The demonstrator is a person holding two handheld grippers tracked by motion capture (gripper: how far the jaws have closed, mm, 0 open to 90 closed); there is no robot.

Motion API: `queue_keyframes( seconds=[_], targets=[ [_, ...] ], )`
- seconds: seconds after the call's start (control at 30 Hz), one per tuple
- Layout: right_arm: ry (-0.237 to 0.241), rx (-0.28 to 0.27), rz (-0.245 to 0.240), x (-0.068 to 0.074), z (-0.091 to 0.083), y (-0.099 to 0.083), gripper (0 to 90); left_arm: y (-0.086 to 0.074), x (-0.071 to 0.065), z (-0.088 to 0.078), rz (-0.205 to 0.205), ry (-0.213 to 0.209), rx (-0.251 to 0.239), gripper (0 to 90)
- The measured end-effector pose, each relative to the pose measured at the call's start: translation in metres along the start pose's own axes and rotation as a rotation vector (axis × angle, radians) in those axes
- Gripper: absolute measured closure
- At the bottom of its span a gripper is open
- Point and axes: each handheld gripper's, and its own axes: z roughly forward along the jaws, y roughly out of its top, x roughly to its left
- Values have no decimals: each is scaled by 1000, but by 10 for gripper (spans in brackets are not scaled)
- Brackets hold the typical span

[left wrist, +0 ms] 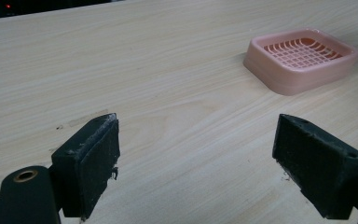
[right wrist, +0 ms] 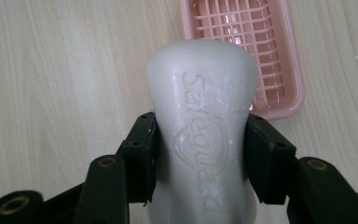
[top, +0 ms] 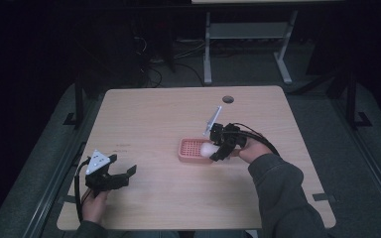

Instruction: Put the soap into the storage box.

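Above the pink soap dish (right wrist: 242,51), the right gripper (right wrist: 200,154) clenched the white soap bar (right wrist: 200,93) by its narrow waist, seemingly to lower it in; the left gripper (left wrist: 196,158) rested released on the table (left wrist: 144,70).

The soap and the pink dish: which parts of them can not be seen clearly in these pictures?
- Soap bar, right gripper view: near end cut off by the bottom edge; flanks covered by the right tool's pads.
- Soap, high view: a small white blob, lettering unreadable.
- Pink soap dish, right gripper view: near part hidden behind the soap, far end cut by the top edge.
- Dish, high view: right end covered by the tool.
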Motion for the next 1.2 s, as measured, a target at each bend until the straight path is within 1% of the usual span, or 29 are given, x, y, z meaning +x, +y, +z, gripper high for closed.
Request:
queue_keyframes(
  seconds=[0.17,0.23,0.33,0.4,0.5,0.7,0.83,1.13,1.2],
  targets=[
    [-1,8,-1,-4,0,7,490,0,0,0,4,-2,1,141],
    [6,0,5,-6,0,8,490,0,0,0,2,-2,0,141],
    [-2,15,-5,-8,2,14,490,0,0,1,4,-3,3,141],
    [-2,14,-3,-9,3,15,490,0,-1,1,2,-5,4,141],
    [-1,16,-12,-11,5,20,490,0,-1,1,10,-6,4,141],
    [2,18,-11,-13,7,25,490,0,-2,2,11,-7,5,141],
    [10,4,-6,-16,9,27,490,0,-2,2,10,-7,3,141],
    [10,13,3,-21,17,29,490,0,-2,2,13,-10,4,141],
    [18,12,7,-22,20,31,490,0,-2,2,13,-8,4,141]
  ],
)
